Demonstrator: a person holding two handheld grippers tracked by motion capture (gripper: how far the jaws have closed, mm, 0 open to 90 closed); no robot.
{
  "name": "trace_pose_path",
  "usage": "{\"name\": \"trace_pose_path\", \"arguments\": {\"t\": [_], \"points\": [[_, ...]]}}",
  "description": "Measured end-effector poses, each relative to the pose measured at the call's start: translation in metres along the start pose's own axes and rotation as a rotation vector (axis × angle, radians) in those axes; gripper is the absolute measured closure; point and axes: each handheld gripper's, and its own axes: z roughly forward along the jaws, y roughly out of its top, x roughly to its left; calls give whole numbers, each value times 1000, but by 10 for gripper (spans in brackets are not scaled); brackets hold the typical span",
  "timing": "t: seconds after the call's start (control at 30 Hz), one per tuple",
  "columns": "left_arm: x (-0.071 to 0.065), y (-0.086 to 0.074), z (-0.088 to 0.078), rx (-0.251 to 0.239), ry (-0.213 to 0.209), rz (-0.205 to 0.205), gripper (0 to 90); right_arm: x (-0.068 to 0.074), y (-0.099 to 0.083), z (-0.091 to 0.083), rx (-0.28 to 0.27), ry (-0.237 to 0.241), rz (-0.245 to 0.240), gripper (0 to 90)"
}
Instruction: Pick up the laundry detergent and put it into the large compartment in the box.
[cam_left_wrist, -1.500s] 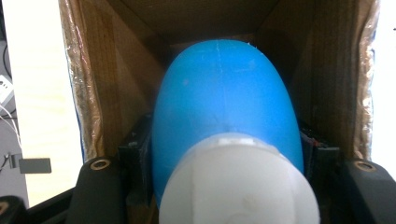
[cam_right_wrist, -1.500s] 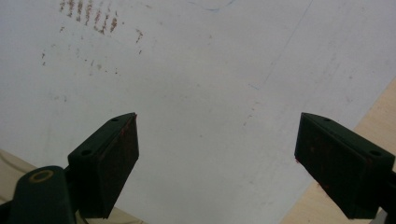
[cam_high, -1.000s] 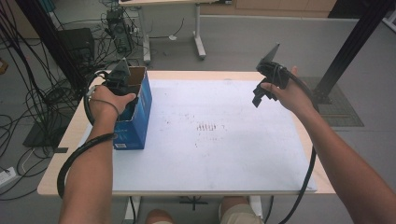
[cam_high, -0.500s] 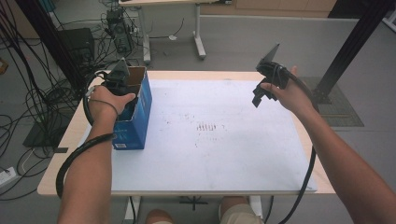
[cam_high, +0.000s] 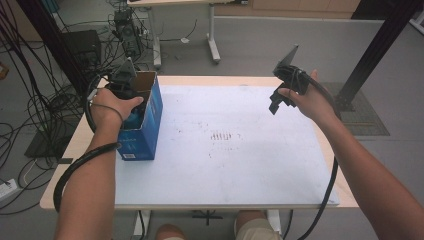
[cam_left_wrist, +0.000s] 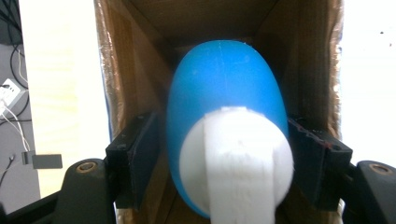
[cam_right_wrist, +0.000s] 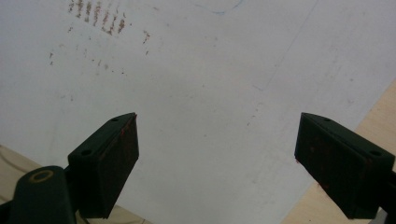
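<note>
A blue cardboard box (cam_high: 145, 130) stands open-topped at the table's left side. My left gripper (cam_high: 134, 111) reaches down into it, and the box wall hides its tips in the high view. In the left gripper view a blue egg-shaped thing (cam_left_wrist: 224, 79) with a white base (cam_left_wrist: 236, 149) sits between the jaws of my left gripper (cam_left_wrist: 224, 126), inside the brown box walls (cam_left_wrist: 116, 70). The jaws have just been opening, and a thin gap shows beside the left pad (cam_left_wrist: 142, 154). My right gripper (cam_high: 276, 102) hovers open and empty over the table's right half; the right gripper (cam_right_wrist: 217, 126) looks down on the white sheet.
A white sheet (cam_high: 225, 145) with faint reddish marks (cam_high: 222, 136) covers most of the wooden table (cam_high: 75, 150). Cables and equipment (cam_high: 125, 30) lie on the floor at the left and behind. A black post (cam_high: 375, 50) stands at the right.
</note>
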Motion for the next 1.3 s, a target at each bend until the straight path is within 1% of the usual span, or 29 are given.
{"name": "trace_pose_path", "arguments": {"t": [0.13,0.2,0.27,0.33,0.5,0.57,0.67,0.77,0.8,0.83,0.9,0.93,1.1,1.23,1.3], "points": [[-1,-2,-6,-4,2,7,302,1,-1,-1,-3,0,-4,136],[-2,-3,-10,-5,10,13,301,2,-1,-1,-3,0,-4,136],[-1,-4,-14,-2,2,14,288,3,-1,-1,-3,1,-3,136],[-2,-5,-19,-5,7,23,281,4,-1,-1,-4,1,-5,136],[-5,-10,-31,-20,-1,40,245,5,1,1,-1,2,-5,136],[-6,-11,-36,-30,-7,43,210,6,2,2,3,4,-6,135],[-9,-14,-43,-48,-35,63,181,7,4,5,6,3,-5,134],[-16,-15,-47,-39,-47,98,161,7,5,8,12,3,-5,134],[-19,-16,-48,-41,-44,115,155,7,5,9,12,6,-4,134],[-22,-18,-49,-45,-46,122,144,7,5,9,11,10,-4,134],[-24,-20,-51,-45,-70,136,143,7,5,11,13,13,0,134],[-25,-21,-53,-47,-75,145,139,6,5,11,13,15,-1,133],[-35,-30,-63,-70,-59,178,135,5,6,13,14,24,11,130],[-39,-34,-70,-85,-56,191,135,9,7,14,15,21,5,130],[-40,-35,-73,-88,-61,202,135,10,7,14,12,21,2,130]]}}
